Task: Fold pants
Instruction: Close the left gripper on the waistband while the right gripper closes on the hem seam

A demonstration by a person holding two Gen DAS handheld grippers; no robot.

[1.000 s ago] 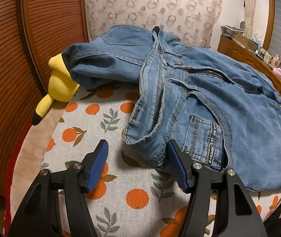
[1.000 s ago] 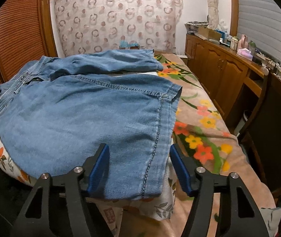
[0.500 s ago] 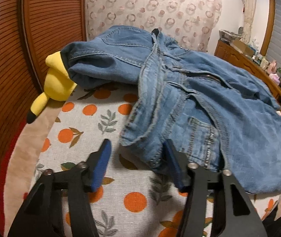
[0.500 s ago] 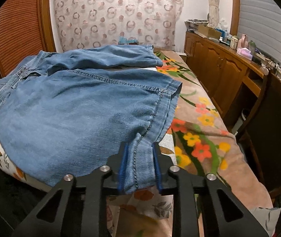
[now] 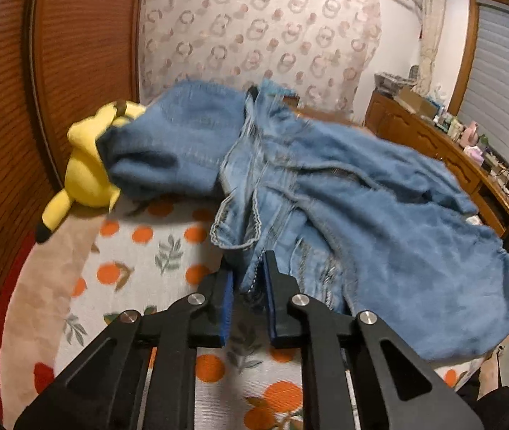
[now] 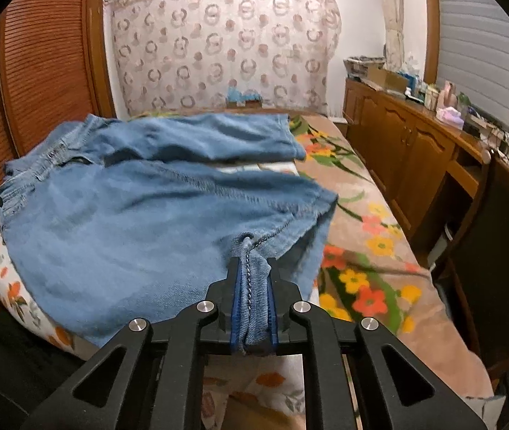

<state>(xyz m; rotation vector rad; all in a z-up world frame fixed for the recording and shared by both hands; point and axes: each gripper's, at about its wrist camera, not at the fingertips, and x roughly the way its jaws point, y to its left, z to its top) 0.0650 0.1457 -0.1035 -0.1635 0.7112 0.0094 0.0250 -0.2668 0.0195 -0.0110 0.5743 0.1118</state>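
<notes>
Blue denim pants (image 5: 361, 208) lie spread across the bed. In the left wrist view my left gripper (image 5: 249, 286) is shut on the near corner of the waistband and holds it raised off the sheet. In the right wrist view the pants (image 6: 139, 222) stretch away to the left, and my right gripper (image 6: 252, 301) is shut on the near hem of a leg, at its stitched seam. The far leg (image 6: 211, 136) lies flat behind. The cloth is blurred with motion.
A yellow plush toy (image 5: 86, 168) lies against the wooden louvred door (image 5: 0, 143), partly under the pants. The orange-print sheet (image 5: 139, 258) covers the bed's near end, a floral blanket (image 6: 369, 251) its right side. A wooden cabinet (image 6: 415, 150) with clutter runs along the right wall.
My left gripper has closed on the waistband corner and lifted it. My right gripper, which closed on the leg hem half a second ago, has pulled it up.
</notes>
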